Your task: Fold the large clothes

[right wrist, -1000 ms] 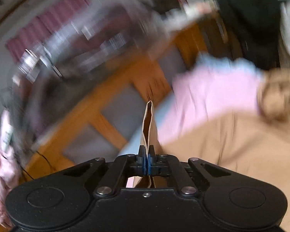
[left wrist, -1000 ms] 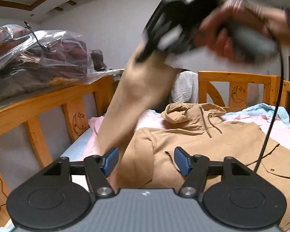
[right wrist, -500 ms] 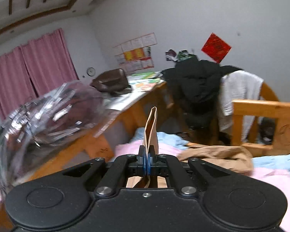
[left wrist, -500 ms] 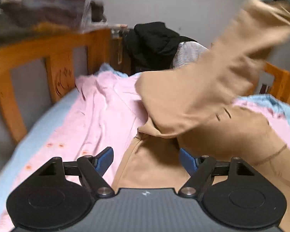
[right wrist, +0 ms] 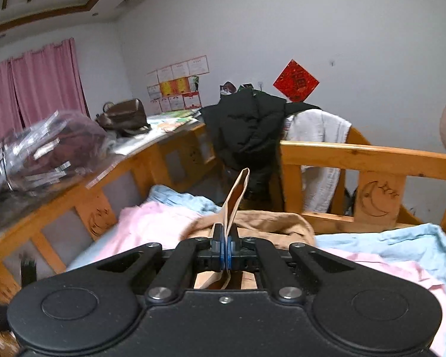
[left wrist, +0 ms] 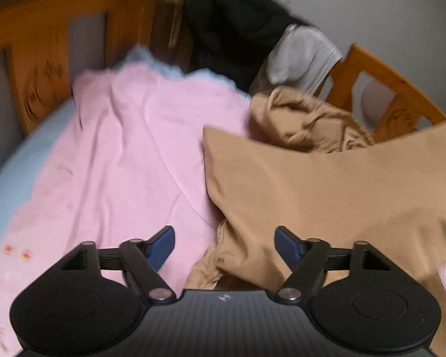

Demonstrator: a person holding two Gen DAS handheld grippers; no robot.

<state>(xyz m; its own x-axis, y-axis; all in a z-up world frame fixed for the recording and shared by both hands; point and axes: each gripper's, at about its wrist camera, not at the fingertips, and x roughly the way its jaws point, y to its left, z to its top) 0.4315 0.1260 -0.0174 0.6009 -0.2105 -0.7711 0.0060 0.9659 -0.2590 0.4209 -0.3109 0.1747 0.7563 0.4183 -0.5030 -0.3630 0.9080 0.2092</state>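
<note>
- Pale grey walls and a wooden bed frame (right wrist: 368,151) with carved moon shapes enclose a mattress covered by a pink sheet (left wrist: 128,154) over light blue bedding (right wrist: 401,238).
- At far left in the right wrist view hang pink curtains (right wrist: 44,80); below them a clear plastic bag of dark clothes (right wrist: 41,151) lies on a wooden ledge, with a brown leather bag (right wrist: 123,117) further along.
- Black padded jacket (right wrist: 246,131) and a white-grey garment (right wrist: 318,131) hang over the bed's corner; a red diamond-shaped paper (right wrist: 295,81) is stuck on the wall above.
- Left gripper (left wrist: 224,245) hovers over the sheet's edge, its blue-padded jaws apart and closing; tan fabric lies below and between them, but the pads do not press on it.
- Tan hooded cotton coat (left wrist: 312,184) lies on the right half of the bed, its hood crumpled near the headboard; a smooth sleeve stretches across the body toward the right edge, lifted.
- Right gripper (right wrist: 226,251) is clamped on a thin folded strip of that coat's fabric, which stands up between its pads.
</note>
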